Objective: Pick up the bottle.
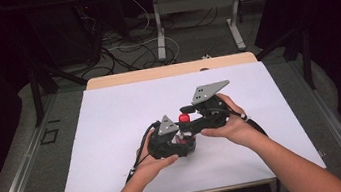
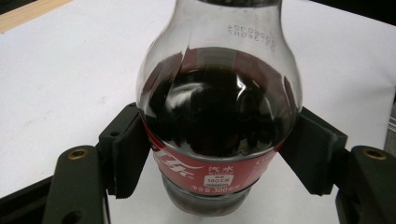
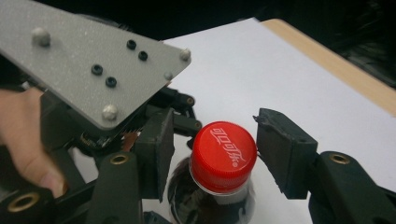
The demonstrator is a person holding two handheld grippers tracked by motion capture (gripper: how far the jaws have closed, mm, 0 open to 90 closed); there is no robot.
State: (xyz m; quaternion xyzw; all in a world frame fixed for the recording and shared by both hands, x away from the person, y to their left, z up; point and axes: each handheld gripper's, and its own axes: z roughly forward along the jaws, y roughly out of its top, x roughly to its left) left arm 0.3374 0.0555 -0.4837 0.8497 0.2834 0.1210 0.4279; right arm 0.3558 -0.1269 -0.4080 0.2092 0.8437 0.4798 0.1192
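Left gripper [image 2: 219, 158]: fingers pinch the cola bottle [image 2: 219, 116] at its label, bottle upright mid-bench [image 1: 110, 114]. Right gripper [image 3: 210, 154]: fingers spread either side of the red cap [image 3: 223, 150], not touching.

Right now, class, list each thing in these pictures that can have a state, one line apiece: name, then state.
Clear plastic cola bottle with red label: upright on the table, partly full of dark liquid, gripped at its body.
Red screw cap: on the bottle, closed.
Left gripper: shut on the bottle's body.
Right gripper: open, jaws either side of the cap, not yet touching.
White-topped table: bears the bottle.
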